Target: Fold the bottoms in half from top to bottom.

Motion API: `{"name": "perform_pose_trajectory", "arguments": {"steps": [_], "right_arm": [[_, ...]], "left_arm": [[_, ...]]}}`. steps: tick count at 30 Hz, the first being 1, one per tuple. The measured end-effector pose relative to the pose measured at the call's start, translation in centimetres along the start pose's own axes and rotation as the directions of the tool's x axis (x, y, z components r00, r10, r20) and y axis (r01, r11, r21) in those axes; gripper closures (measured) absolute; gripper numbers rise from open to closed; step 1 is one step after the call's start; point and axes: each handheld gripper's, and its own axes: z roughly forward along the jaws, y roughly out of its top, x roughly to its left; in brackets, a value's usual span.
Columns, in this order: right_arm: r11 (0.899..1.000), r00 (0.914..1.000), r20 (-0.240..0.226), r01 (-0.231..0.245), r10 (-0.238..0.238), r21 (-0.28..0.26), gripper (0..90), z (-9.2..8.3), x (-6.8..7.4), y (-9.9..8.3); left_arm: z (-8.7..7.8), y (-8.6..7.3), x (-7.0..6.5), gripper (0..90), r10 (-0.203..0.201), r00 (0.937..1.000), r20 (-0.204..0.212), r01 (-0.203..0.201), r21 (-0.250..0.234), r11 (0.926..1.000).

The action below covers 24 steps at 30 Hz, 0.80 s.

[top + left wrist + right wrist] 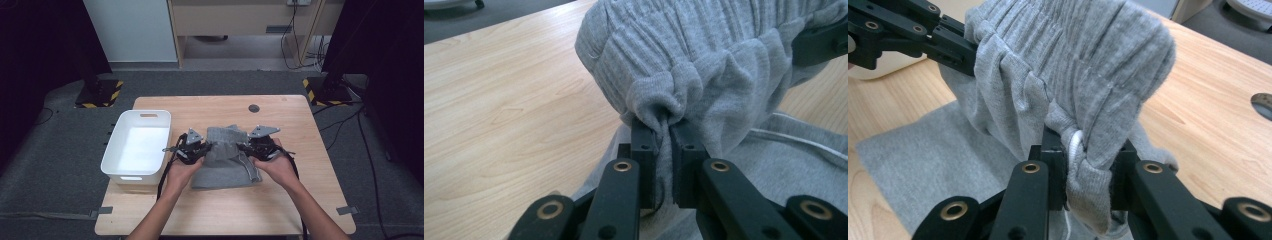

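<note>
The left gripper (663,150) and the right gripper (1087,165) each pinched the ribbed waistband of the soft grey cloth shorts (225,160) in their fingers, above the wooden table (290,125). The shorts showed no readable label. A white plastic bin (137,145) sat beside them.

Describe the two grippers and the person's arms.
Both the left gripper and right gripper are black two-jaw linkages with brass-ringed pivots, each topped by a grey three-cornered plate. A black cable trails from each. The forearms are bare, with no sleeves in view.
</note>
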Motion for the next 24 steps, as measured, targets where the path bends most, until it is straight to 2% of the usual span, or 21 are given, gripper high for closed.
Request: {"name": "perform_pose_trajectory", "arguments": {"steps": [18, 24], "right_arm": [[0.999, 0.9997, -0.026, 0.006, -0.005, 0.036, 68.6, -0.1, 0.8, -1.8], [0.999, 0.9994, -0.034, 0.008, -0.006, 0.051, 64.2, 0.1, 1.3, -2.5]], "left_arm": [[0.6, -1.8, -0.5, 82.0, 0.008, 0.9998, 0.021, -0.008, 0.043, 0.9991], [0.9, -2.7, -0.7, 79.5, -0.006, 0.9998, 0.019, 0.005, 0.052, 0.9986]]}}
